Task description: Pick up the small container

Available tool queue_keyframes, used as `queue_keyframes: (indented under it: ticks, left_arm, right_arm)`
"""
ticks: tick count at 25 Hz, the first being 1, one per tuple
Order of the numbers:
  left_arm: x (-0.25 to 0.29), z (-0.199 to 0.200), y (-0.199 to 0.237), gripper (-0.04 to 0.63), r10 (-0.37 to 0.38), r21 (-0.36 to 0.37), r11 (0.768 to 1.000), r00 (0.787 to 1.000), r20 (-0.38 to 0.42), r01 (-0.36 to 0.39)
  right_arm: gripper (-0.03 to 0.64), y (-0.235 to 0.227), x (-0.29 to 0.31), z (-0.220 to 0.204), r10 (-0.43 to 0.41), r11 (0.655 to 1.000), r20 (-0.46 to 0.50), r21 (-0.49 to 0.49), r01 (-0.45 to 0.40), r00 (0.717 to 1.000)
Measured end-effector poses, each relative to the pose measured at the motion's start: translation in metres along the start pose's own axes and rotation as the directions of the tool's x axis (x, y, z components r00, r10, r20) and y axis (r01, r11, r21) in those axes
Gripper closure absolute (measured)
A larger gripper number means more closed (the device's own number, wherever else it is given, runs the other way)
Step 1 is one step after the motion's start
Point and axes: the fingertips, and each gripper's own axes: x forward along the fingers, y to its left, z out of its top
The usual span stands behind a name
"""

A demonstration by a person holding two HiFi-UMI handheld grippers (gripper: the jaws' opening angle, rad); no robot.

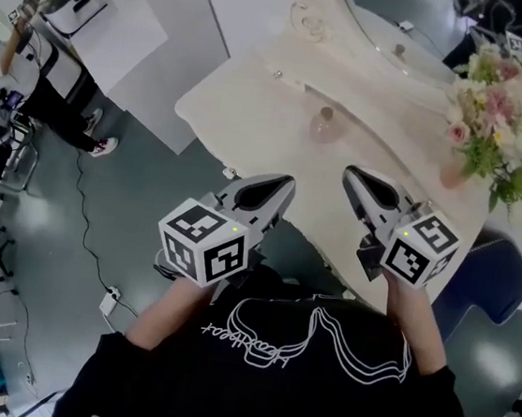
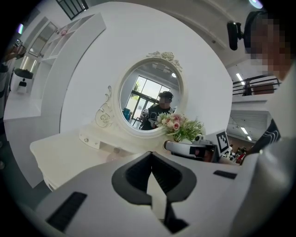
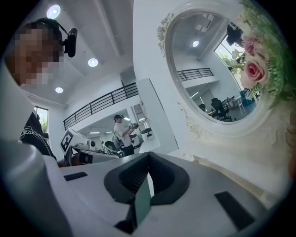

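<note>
Pale pink and seemingly of glass or clear plastic, the container is seen standing upright on the cream table. It is placed near the table's middle, in front of the oval mirror and well apart from the flowers at the right end. Its shape is small and rounded with a narrower top; finer detail cannot be made out.

It is judged to be light, stiff and smooth, so it may slip or tip if pushed from one side, and it could break if dropped. A hold is best taken across the round body, below the narrowing, with the pads set on opposite sides and only gentle pressure applied.

The left claw and the right claw are both held near the table's front edge, apart from the container, which lies beyond and between them. Each claw is pressed together with nothing between its jaws, as is shown in both gripper views. Whichever is used must be spread before the container is reached.
</note>
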Motion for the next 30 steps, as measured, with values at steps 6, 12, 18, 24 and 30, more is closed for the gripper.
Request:
queue_keyframes:
  ticks: [6,12,18,24,30]
  left_arm:
    - [0.017,0.005,0.022,0.593,-0.015,-0.012,1.0,1.0,-0.018,0.015]
    - [0.037,0.015,0.054,0.593,-0.037,-0.033,0.999,0.998,-0.046,0.035]
    - [0.059,0.013,0.091,0.592,-0.053,-0.061,0.997,0.994,-0.094,0.048]
    - [0.08,0.01,0.127,0.592,-0.064,-0.083,0.995,0.987,-0.144,0.053]
    - [0.092,-0.001,0.152,0.592,-0.076,-0.105,0.993,0.979,-0.189,0.057]
  right_arm:
    - [0.612,-0.024,0.017,0.001,-0.031,1.0,-0.016,0.003,0.031,0.999]
    - [0.612,-0.049,0.04,0.0,-0.077,0.996,-0.025,0.032,0.078,0.997]
    - [0.591,-0.076,0.066,-0.005,-0.118,0.992,-0.034,0.036,0.119,0.992]
    - [0.537,-0.11,0.095,-0.017,-0.151,0.987,-0.065,0.039,0.154,0.986]
    - [0.463,-0.136,0.119,-0.044,-0.186,0.982,-0.127,0.004,0.188,0.974]
